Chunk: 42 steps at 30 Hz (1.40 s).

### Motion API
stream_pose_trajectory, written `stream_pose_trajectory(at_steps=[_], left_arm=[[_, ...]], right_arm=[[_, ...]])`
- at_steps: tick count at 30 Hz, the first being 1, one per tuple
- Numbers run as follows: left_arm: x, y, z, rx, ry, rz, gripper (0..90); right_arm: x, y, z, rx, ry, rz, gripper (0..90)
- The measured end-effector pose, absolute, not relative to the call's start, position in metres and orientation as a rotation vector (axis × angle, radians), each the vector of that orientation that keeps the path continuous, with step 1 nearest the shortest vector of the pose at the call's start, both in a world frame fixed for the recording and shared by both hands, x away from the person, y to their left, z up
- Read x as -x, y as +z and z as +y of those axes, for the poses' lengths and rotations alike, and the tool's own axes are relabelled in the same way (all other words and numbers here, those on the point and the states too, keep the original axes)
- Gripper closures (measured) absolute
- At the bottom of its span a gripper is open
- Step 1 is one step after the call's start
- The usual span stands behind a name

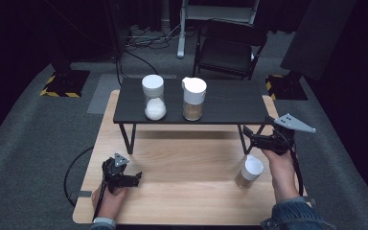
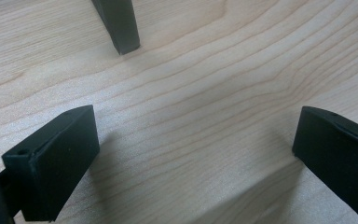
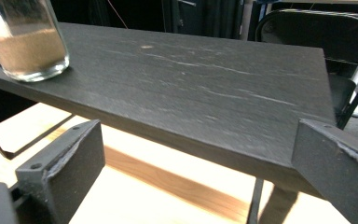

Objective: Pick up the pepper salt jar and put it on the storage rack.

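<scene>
Two grippers, left gripper (image 1: 135,178) and right gripper (image 1: 247,134), hold fingers wide, empty. Near the right one, the white-lidded glass jar of brown powder (image 1: 248,172) stands on the wooden worktop (image 1: 187,191): probably heavy, slippery, fragile; grip mid-body.

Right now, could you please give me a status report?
Left gripper and right gripper open, empty. White-lidded glass jar of brown powder upright beside right hand. Nothing in the way.

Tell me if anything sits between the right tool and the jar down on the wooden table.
Nothing visible does. In the high view the right tool hangs open just above the white-lidded jar, which stands alone on the wooden table. The black shelf lies ahead of the tool, not between them.
</scene>
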<state>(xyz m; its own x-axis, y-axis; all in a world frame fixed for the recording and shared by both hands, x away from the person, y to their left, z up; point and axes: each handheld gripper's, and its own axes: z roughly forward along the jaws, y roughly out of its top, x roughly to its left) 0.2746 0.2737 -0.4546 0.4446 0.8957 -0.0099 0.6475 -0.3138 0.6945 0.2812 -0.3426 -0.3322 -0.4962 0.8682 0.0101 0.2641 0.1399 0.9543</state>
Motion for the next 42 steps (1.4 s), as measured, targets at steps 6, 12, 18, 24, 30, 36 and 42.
stream_pose_trajectory(at_steps=[6, 12, 18, 24, 30, 36, 42], left_arm=[[-0.275, -0.454, 0.274, -2.068, 0.508, 1.289, 0.1], [-0.275, -0.455, 0.274, -2.068, 0.508, 1.288, 0.1], [-0.275, -0.454, 0.274, -2.068, 0.508, 1.288, 0.1], [-0.275, -0.454, 0.274, -2.068, 0.508, 1.288, 0.1], [-0.275, -0.454, 0.274, -2.068, 0.508, 1.288, 0.1], [-0.275, -0.455, 0.274, -2.068, 0.508, 1.288, 0.1], [-0.275, -0.454, 0.273, -2.069, 0.509, 1.288, 0.1]], right_arm=[[-0.278, -0.339, -0.352, -1.094, 1.357, 1.846, 2.5], [-0.277, -0.35, -0.363, -1.102, 1.333, 1.853, 2.5], [-0.279, -0.362, -0.372, -1.13, 1.308, 1.871, 2.5], [-0.278, -0.375, -0.382, -1.147, 1.29, 1.872, 2.5], [-0.278, -0.39, -0.39, -1.145, 1.251, 1.891, 2.5], [-0.277, -0.406, -0.397, -1.167, 1.244, 1.895, 2.6], [-0.276, -0.422, -0.403, -1.166, 1.228, 1.916, 2.1]])
